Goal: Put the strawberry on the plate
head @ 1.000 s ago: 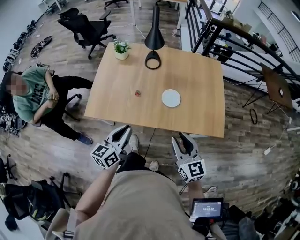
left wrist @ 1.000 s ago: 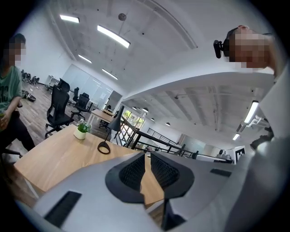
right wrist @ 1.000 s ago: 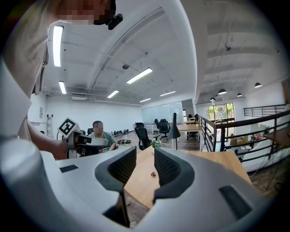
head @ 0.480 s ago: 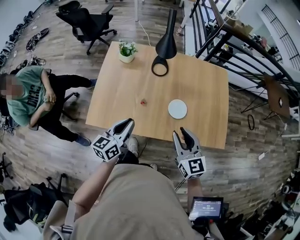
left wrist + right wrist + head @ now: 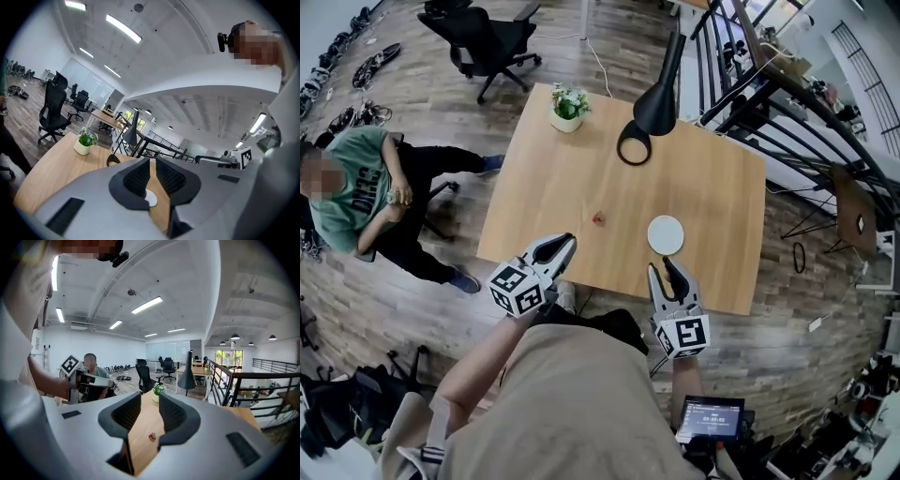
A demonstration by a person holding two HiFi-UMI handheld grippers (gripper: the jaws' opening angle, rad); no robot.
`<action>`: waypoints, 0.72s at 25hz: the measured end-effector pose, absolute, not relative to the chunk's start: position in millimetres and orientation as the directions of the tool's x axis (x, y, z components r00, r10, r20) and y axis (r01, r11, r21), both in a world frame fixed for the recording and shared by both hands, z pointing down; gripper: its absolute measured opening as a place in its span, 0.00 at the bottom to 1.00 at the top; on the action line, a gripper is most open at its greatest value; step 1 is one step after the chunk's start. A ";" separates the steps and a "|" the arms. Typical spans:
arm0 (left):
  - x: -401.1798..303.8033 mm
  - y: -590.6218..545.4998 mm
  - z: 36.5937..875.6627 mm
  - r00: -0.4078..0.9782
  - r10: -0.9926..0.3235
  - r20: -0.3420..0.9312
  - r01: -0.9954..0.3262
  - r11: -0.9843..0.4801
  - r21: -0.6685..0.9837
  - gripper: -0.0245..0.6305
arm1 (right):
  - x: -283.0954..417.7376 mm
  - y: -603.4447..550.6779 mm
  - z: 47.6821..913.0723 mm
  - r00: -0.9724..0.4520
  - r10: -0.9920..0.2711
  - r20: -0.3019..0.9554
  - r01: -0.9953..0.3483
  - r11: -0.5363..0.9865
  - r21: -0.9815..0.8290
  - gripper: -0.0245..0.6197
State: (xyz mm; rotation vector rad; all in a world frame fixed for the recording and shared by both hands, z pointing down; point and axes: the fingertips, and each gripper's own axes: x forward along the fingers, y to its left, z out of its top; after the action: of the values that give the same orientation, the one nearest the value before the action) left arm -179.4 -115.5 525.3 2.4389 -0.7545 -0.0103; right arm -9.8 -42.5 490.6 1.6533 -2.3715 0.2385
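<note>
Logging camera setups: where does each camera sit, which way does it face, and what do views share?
Head view: on the person's head, facing steeply down at the table; shows torso, left gripper, right gripper.
Left gripper view: on that gripper, looking between open jaws at the plate; person's body at right.
Right gripper view: on that gripper, looking between open jaws at the strawberry; person's arm at left.
Shared: potted plant and lamp appear in all three.

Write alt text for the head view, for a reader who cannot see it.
Seen from above, a red strawberry lies on a wooden table, left of an empty white plate. The left gripper and right gripper hover open at the near edge; a lamp and potted plant stand farther back.
</note>
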 end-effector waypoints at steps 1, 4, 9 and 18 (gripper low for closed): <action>-181.0 -117.7 526.6 0.840 -0.518 0.162 -0.517 -0.671 0.531 0.10 | -12.3 -46.4 491.9 -0.337 -0.895 0.292 -0.936 0.353 0.001 0.22; -182.6 -123.2 528.0 0.830 -0.530 0.171 -0.532 -0.661 0.530 0.10 | -14.2 -58.3 497.0 -0.366 -0.879 0.306 -0.923 0.385 0.003 0.22; -177.2 -133.2 529.6 0.796 -0.575 0.190 -0.576 -0.622 0.530 0.10 | -7.0 -83.5 507.8 -0.424 -0.844 0.329 -0.891 0.453 0.014 0.22; -153.3 -152.6 531.0 0.710 -0.668 0.224 -0.671 -0.543 0.506 0.10 | 7.4 -125.5 536.4 -0.562 -0.739 0.372 -0.790 0.612 0.022 0.22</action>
State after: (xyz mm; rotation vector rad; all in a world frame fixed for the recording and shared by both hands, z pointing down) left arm -153.3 -152.6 531.0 2.3441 -1.0170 0.0059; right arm 7.4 -125.5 536.4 1.2297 -2.4953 0.2090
